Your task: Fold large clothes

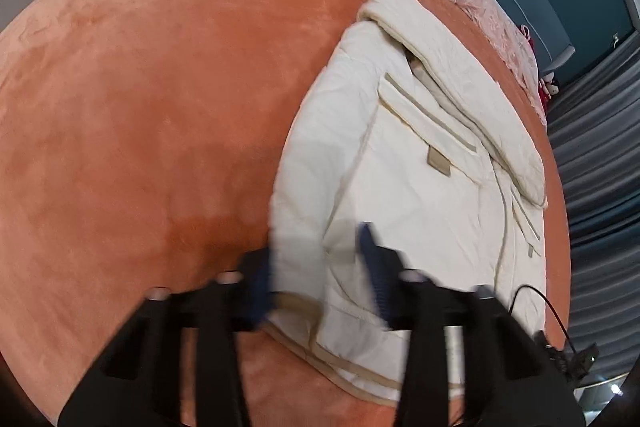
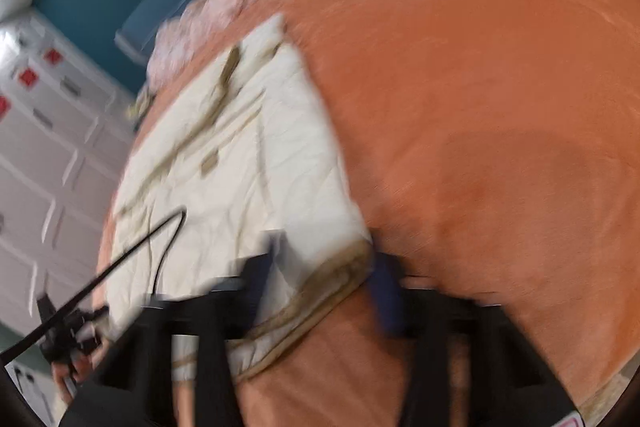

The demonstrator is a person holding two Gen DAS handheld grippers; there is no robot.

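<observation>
1. The whole view is smeared with motion blur.
2. A cream jacket (image 2: pixel 240 163) with tan trim lies on an orange blanket (image 2: pixel 480 87) covering the bed.
3. The right gripper (image 2: pixel 324 291) has its blue-padded jaws on either side of the jacket's near hem corner, with the cloth bunched between them.
4. A black cable (image 2: pixel 120 263) crosses the jacket at the left.
5. A pale pink lace cloth (image 2: pixel 208 15) lies past the jacket's far end.
6. White cabinet doors (image 2: pixel 48 155) stand at the left.

Right wrist view motion-smeared — cream jacket (image 2: pixel 240 163) hem and tool (image 2: pixel 324 279) tips indistinct
</observation>
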